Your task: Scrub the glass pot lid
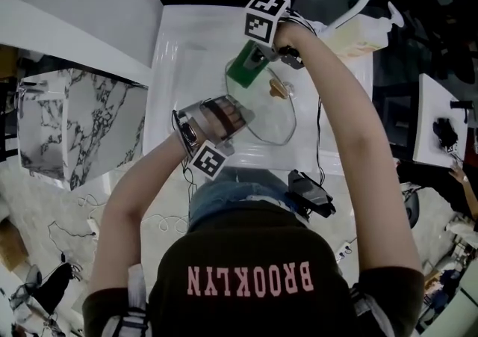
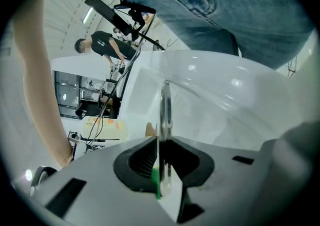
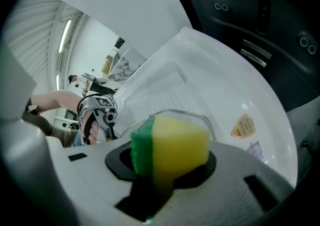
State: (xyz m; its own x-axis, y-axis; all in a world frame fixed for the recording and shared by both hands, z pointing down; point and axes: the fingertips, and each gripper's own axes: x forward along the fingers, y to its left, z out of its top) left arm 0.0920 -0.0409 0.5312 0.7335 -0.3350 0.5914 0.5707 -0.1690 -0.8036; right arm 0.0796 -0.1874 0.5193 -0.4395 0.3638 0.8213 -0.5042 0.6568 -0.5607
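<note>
The left claw (image 2: 162,162) pinches the glass lid (image 1: 273,119) by its rim only, so hard strokes from the sponge (image 3: 172,145) clamped in the right claw (image 1: 257,57) could lever it loose.

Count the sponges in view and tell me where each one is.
1. The sponge is clamped in the right hand-held gripper, at the far edge of the glass lid over the sink. The person's arms hide part of the sink.
</note>
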